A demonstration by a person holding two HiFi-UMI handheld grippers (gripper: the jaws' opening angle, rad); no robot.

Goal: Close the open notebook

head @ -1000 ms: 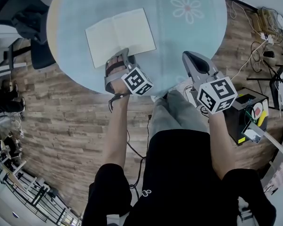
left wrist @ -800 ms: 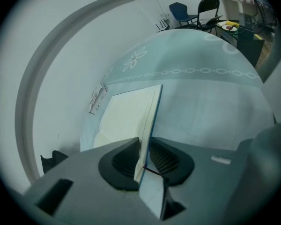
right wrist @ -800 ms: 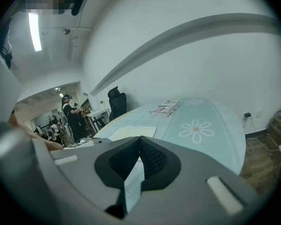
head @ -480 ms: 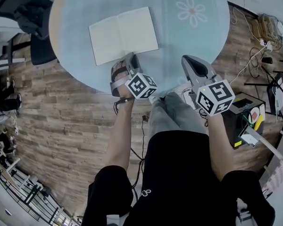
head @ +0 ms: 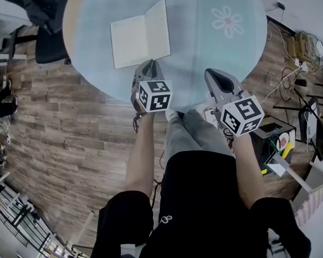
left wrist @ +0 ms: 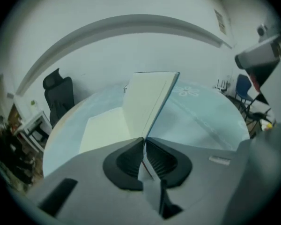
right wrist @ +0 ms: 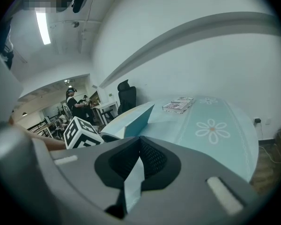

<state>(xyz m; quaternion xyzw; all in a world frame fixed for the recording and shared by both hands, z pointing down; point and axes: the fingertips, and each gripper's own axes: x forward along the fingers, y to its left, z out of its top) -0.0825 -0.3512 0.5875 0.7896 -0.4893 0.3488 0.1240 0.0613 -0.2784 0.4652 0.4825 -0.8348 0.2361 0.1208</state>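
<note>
The jaws of the left gripper (left wrist: 144,140) are closing on the near edge of the notebook's right-hand leaf (left wrist: 149,100), the thin sheet already pinched between the pads and standing almost upright beside the left-hand page (left wrist: 105,128), which is lying flat on the round blue desk (left wrist: 203,121). The notebook (head: 140,34) is sitting on the left half of the desk, just beyond that gripper. Off to the right, the jaws of the right gripper (right wrist: 139,139) are resting together with nothing between them, hovering at the desk's near edge, well apart from the book. The raised leaf is looking light and fairly stiff (it is keeping its plane without sagging), so a modest pinch on its free edge, away from the spine, is probably all that swinging it over is asking for; the smooth surface may be prone to slipping from a slack grip, and the flat half could be sliding on the desk if nothing is steadying it
</note>
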